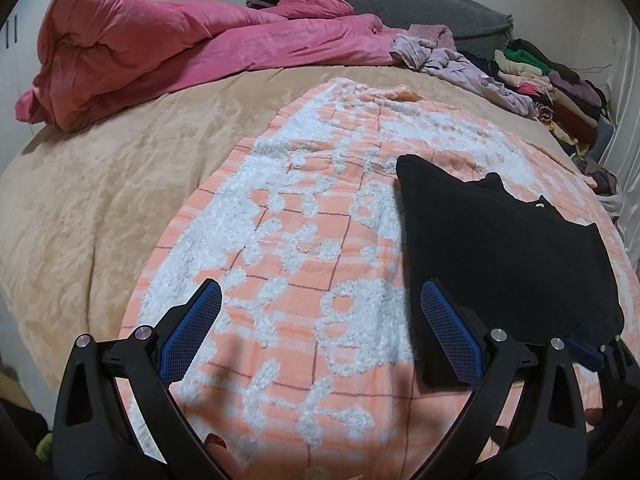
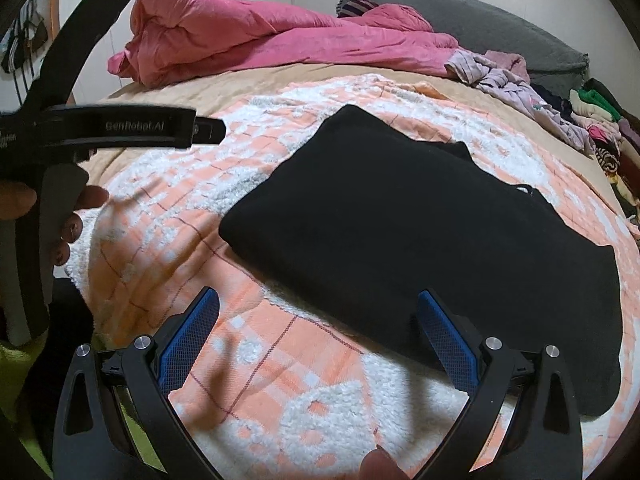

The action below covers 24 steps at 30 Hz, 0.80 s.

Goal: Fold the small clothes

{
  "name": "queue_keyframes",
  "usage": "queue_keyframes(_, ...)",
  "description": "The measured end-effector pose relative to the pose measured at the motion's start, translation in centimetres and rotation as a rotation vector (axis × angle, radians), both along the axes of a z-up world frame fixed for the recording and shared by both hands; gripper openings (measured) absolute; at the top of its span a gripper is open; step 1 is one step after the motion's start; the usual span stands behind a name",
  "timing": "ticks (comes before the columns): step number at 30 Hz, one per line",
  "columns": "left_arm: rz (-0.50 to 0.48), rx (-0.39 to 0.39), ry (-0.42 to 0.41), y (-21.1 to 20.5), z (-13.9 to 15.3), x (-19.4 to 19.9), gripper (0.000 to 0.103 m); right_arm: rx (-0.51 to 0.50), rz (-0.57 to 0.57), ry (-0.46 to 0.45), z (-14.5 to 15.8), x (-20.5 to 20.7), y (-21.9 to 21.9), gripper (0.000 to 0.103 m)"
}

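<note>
Black garment (image 2: 420, 248) beyond spread fingers (image 2: 448, 344)

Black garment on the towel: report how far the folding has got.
Looks done: the black garment lies in a compact folded block on the orange-and-white towel.
In hand: nothing; the left hand-held gripper and the right hand-held gripper are both open and empty.
Left: the loose lilac clothes at the far edge, beside the stacked pile, look unfolded.

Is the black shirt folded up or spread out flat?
Folded. The black garment lies as a thick, compact block with a doubled edge on the orange-and-white blanket.
</note>
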<state>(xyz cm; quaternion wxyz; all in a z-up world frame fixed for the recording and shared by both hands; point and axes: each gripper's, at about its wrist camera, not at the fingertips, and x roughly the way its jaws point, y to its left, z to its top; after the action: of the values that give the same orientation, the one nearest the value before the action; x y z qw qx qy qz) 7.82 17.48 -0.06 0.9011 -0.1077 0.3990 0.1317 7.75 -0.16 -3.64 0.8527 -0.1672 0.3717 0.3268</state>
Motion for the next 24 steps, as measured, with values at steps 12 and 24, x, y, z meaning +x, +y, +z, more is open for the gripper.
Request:
queue_keyframes(12, -0.011, 0.013, 0.024, -0.2, -0.5, 2.6, 0.094, -0.146, -0.074, -0.073, -2.9, 2.5, 1.1, 0.099)
queue_keyframes(24, -0.034, 0.025, 0.052, -0.6, -0.9, 5.7, 0.094, -0.172, -0.095, -0.177, -3.0, 4.0, 2.7, 0.099)
